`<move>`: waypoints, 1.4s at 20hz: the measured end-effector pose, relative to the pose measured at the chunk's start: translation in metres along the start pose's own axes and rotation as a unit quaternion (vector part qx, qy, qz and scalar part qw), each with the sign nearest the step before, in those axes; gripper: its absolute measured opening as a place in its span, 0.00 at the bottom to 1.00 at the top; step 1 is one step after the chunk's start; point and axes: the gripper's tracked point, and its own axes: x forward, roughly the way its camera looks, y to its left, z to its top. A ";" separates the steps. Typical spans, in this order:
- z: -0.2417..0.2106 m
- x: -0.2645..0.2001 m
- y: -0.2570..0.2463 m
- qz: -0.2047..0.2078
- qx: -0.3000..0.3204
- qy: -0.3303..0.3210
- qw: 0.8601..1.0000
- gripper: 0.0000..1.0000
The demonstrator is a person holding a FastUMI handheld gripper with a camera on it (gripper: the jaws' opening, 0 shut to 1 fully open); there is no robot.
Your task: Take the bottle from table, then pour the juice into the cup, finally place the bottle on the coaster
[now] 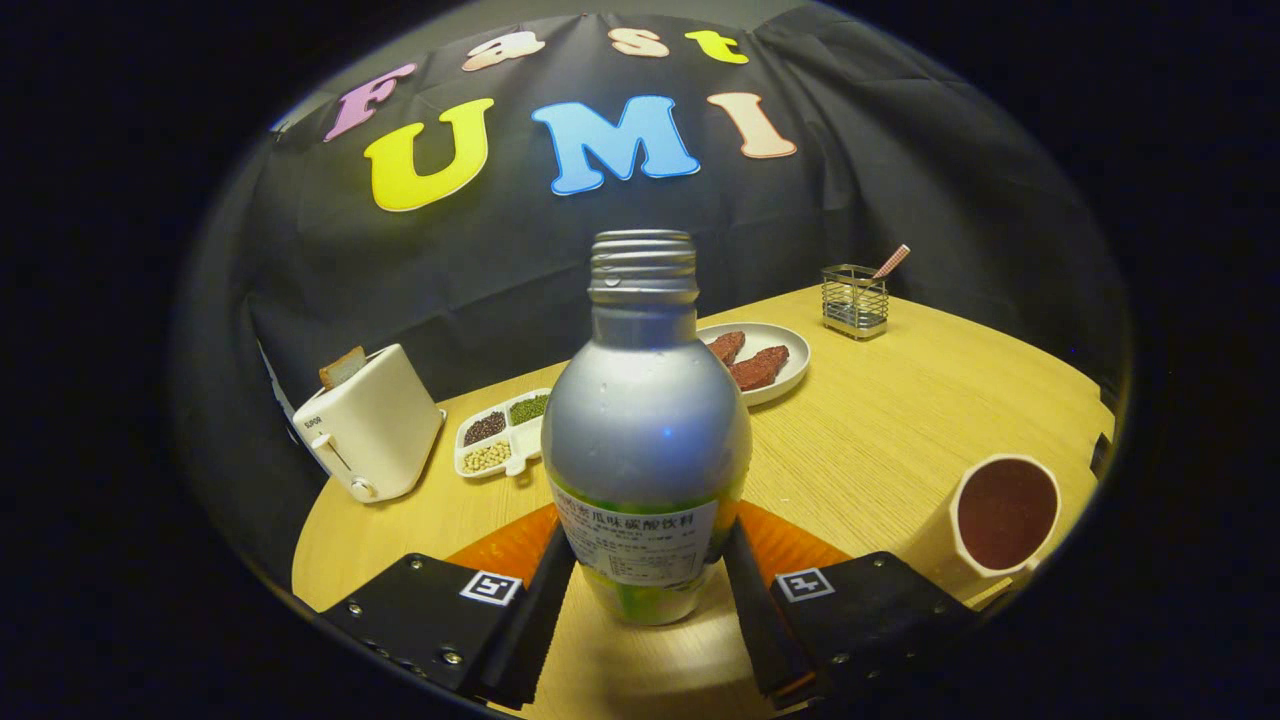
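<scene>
Bottle (645,430) is standing upright and uncapped between the fingers, both pressing on its lower body, so the gripper (645,590) is pinching it. An orange coaster (500,548) is showing behind its base. The cup (1003,515), holding dark juice, is sitting to the right on the table (930,400), apart from the bottle.

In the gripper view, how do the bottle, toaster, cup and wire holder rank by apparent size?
1. bottle, between the gripper fingers; nearness enlarges it
2. toaster
3. cup
4. wire holder, farthest away, so true size unsure
</scene>
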 end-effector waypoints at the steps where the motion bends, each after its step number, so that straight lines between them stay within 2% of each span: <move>1: 0.001 0.006 0.002 0.001 -0.005 -0.004 1.000 0.78; 5: 0.003 0.027 0.007 0.002 -0.013 -0.012 1.000 0.78; 10: -0.004 0.046 0.010 0.006 -0.055 -0.022 0.998 0.78; 16: -0.007 0.046 0.013 0.017 -0.073 -0.020 0.997 0.79; 18: -0.009 0.043 0.016 0.023 -0.077 -0.018 0.997 0.81; 19: -0.007 0.037 0.018 0.026 -0.081 -0.020 0.996 0.95; 20: -0.007 0.037 0.019 0.029 -0.083 -0.023 0.996 0.99; 28: 0.022 -0.029 0.025 0.058 -0.076 -0.065 0.993 0.98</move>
